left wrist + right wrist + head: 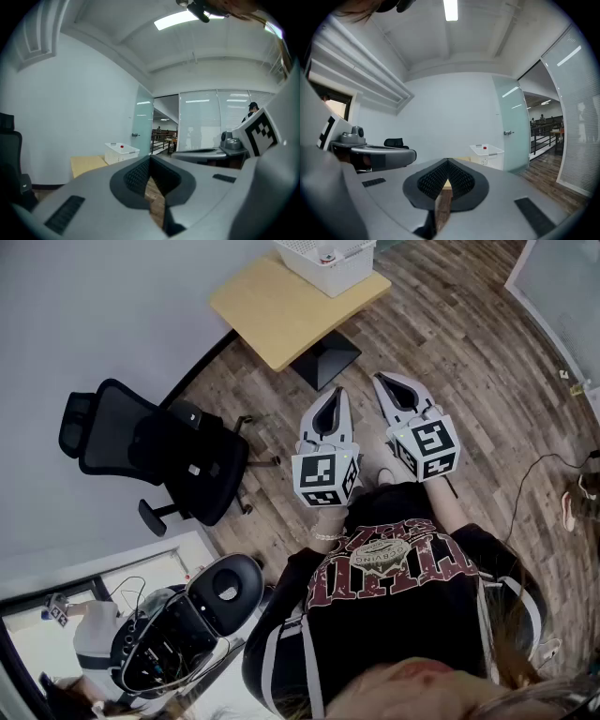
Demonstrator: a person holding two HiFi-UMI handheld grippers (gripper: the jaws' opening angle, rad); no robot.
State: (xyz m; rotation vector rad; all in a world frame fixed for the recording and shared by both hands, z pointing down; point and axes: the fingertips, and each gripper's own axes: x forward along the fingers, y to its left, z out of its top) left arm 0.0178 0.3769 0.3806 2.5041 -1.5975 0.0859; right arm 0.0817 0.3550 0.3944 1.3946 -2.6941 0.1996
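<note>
I hold both grippers side by side in the air in front of my chest, over a wood-plank floor. The left gripper [333, 393] is shut, its tips meeting with nothing between them [150, 158]. Just to its right, the right gripper [380, 378] is also shut and empty [447, 161]. Both point toward a light wooden table [272, 306] a short way ahead. A white slotted basket [328, 261] stands on the table's far end, with a small red-topped item inside [122, 147]. Each gripper sees the other at its side: the right gripper's marker cube [258, 133] and the left gripper's body [370, 152].
A black office chair [159, 451] stands to the left near the white wall. A black device with cables [187, 624] sits low at the left behind me. A thin cable [534, 470] runs over the floor at right. A frosted glass door [511, 126] lies beyond the table.
</note>
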